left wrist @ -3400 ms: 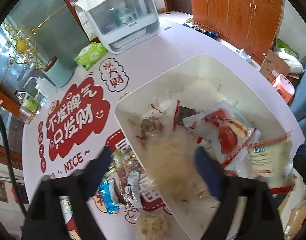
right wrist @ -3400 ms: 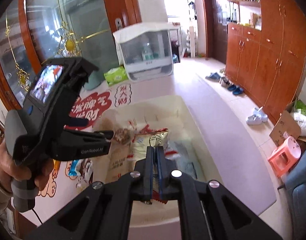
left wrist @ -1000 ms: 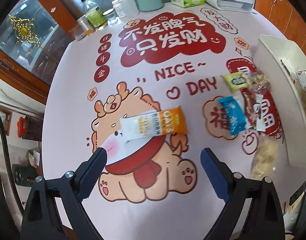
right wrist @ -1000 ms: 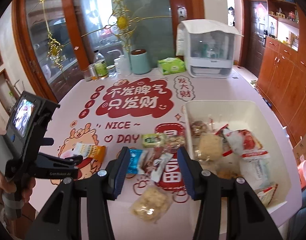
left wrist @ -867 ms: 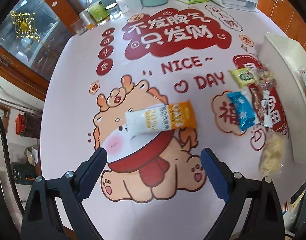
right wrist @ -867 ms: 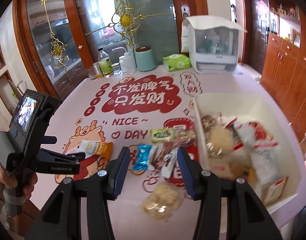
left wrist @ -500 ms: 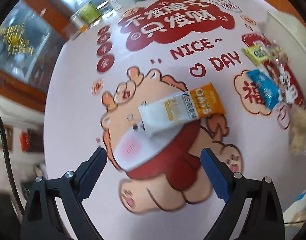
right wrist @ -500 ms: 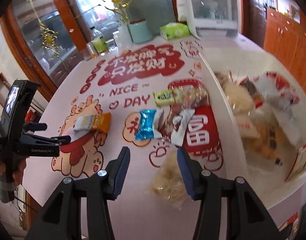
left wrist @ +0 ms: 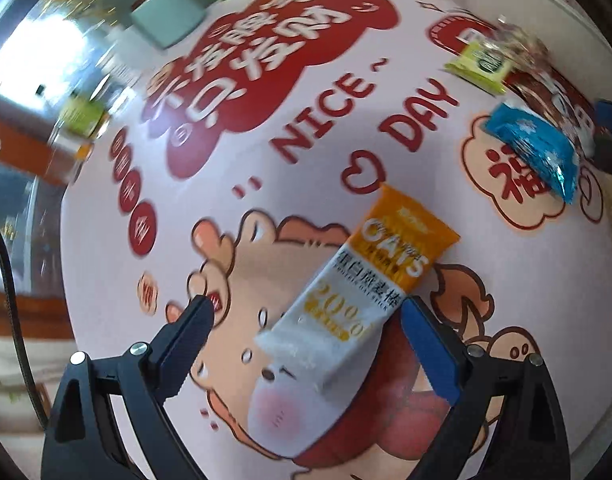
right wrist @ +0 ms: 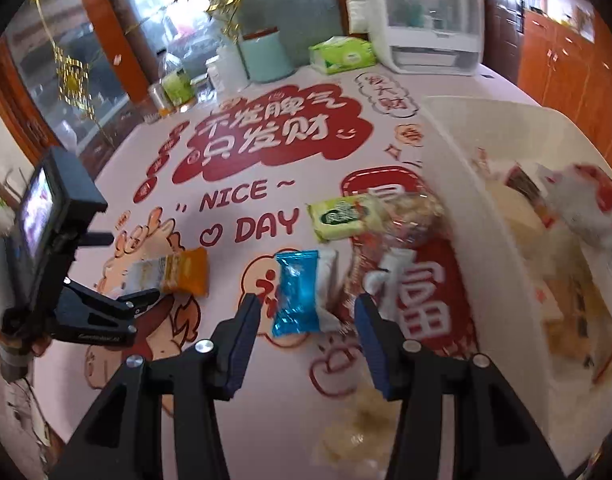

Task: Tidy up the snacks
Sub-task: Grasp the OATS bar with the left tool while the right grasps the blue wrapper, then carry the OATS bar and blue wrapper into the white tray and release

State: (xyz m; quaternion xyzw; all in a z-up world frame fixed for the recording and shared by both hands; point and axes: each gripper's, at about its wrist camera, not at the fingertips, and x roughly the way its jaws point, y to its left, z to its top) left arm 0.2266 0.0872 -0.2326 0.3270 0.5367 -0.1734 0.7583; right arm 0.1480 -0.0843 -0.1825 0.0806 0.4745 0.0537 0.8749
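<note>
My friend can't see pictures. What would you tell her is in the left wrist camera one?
An orange-and-white oat bar lies on a pink cartoon tablecloth between the open left gripper fingers, untouched. A blue packet and a green packet lie farther off.

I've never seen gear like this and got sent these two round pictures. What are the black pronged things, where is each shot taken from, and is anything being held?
No robot arm here: a person holds a two-finger gripper in each hand, and a fisheye camera on each looks forward along its fingers. That gives the round, bent pictures.

One picture comes from the left gripper. Its jaws stand open on either side of an orange and white oat bar that lies on the printed tablecloth.

The other comes from the right gripper, open above a blue snack packet. The left gripper's handheld unit shows at its left edge.

Also on the table: a green packet, more wrapped snacks, and a white bin that already holds snacks. Nothing is held yet.
</note>
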